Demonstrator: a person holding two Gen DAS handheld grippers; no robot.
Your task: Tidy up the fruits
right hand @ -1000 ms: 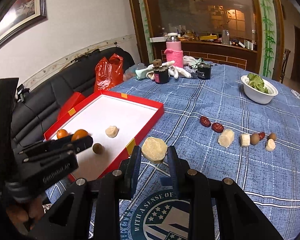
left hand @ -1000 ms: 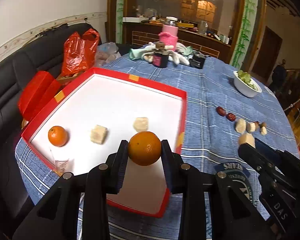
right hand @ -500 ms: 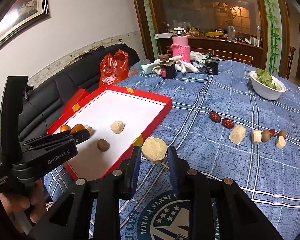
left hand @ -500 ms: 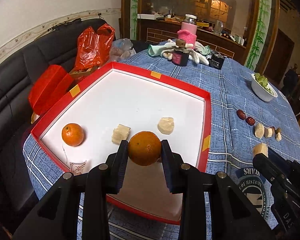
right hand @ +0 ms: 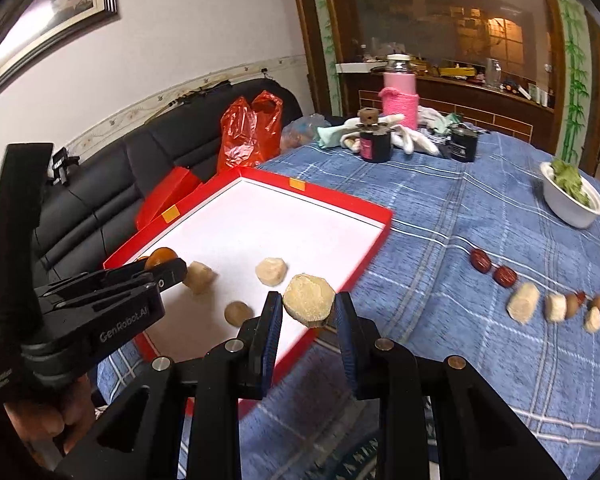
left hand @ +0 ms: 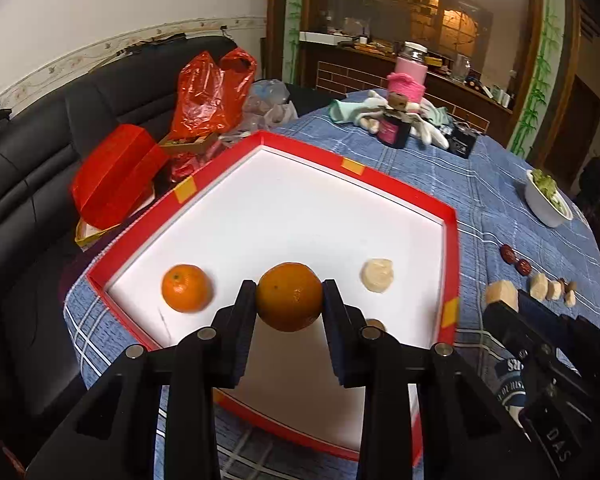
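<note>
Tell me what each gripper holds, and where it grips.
Left gripper: an orange, pinched at its sides. Right gripper: a pale chunk, pinched at its sides.

Left claw (left hand: pixel 289 298) clamps orange (left hand: pixel 289 297) above red box (left hand: pixel 452 240) near front edge. Second orange (left hand: pixel 187 288) inside, near left corner. Pale chunk (left hand: pixel 377 275) inside, toward right wall.

The tray (left hand: pixel 451 240) sits on the table (left hand: pixel 500 200), centre frame. In it, a mandarin (left hand: pixel 187 288) lies lower left and a pale chunk (left hand: pixel 377 275) right. A bowl (left hand: pixel 546 204) stands at right edge.
</note>
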